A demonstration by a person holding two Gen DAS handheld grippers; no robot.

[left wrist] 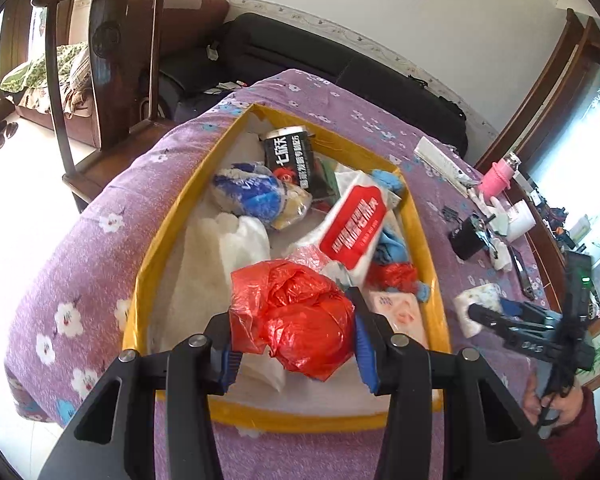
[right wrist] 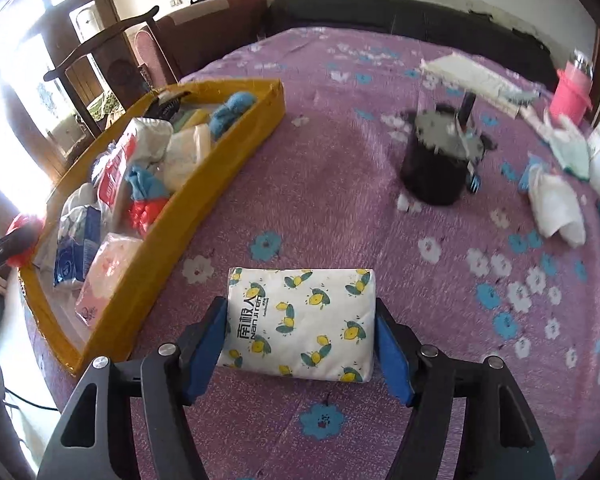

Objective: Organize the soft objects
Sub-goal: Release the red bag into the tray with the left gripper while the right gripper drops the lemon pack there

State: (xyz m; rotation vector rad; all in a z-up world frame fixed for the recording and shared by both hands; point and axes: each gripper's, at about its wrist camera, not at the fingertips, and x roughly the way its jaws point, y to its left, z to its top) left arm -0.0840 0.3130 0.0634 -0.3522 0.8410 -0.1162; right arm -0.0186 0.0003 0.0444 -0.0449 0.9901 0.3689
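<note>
Left tongs: the left gripper [left wrist: 296, 336] pinches a crumpled red plastic bag [left wrist: 296, 316] between its blue pads and holds it over the near end of the yellow box [left wrist: 172, 208].

Right tongs: the right gripper [right wrist: 300, 340] has its blue pads on both short ends of the lemon tissue pack [right wrist: 302, 322]. It looks like a squeeze. The pack seems to rest on the purple flower cloth [right wrist: 340, 184], to the right of the box. I cannot tell if it is lifted yet.

Already in the box: a red and white tissue pack [left wrist: 354, 226], a blue and white bag [left wrist: 252, 194], a black packet [left wrist: 290, 158], a pink tissue pack [left wrist: 400, 314], a blue cloth [left wrist: 392, 240] and some white bags, all ahead of the left tongs.

Still out: the lemon pack, and a white soft bundle [right wrist: 556, 206] far ahead and to the right of the right tongs, near a black cup [right wrist: 436, 168].

How far along: I think most is done. The red bag needs dropping, then the lemon pack goes in, maybe the white bundle too.
</note>
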